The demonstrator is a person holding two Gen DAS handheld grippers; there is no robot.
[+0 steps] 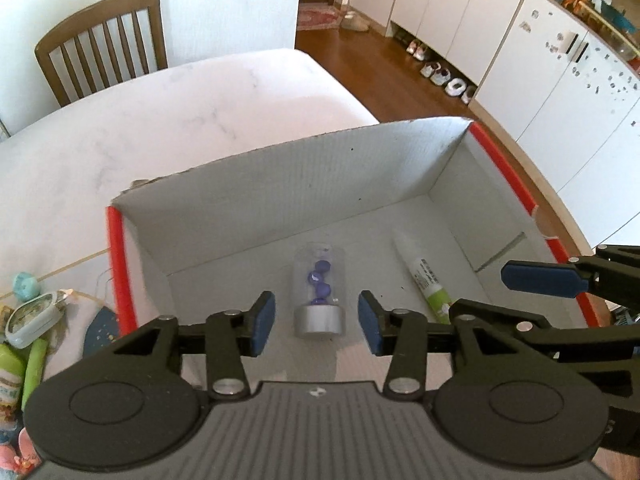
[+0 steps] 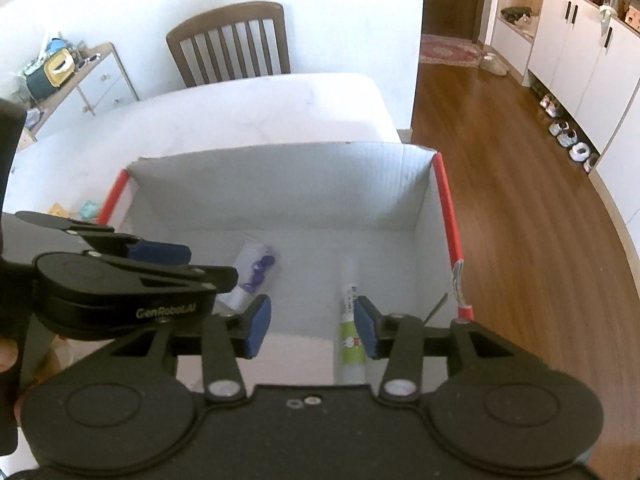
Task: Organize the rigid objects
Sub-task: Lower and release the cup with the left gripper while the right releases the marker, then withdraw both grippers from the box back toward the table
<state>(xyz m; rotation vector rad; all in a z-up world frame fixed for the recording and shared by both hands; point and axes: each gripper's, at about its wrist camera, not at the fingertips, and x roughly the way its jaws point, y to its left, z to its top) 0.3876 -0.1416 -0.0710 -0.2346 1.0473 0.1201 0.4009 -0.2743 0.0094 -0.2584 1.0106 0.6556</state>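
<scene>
A white cardboard box with red edges stands on the white table. Inside lie a clear bottle with a silver cap and purple pieces and a white and green tube. My left gripper is open and empty above the box, its jaws either side of the bottle and above it. My right gripper is open and empty above the box, over the tube's near end. Each gripper shows in the other's view: the right one at the right, the left one at the left.
Several small items lie on the table left of the box: a teal piece, a small tin, green tubes. A wooden chair stands at the table's far side. Wooden floor and white cabinets are to the right.
</scene>
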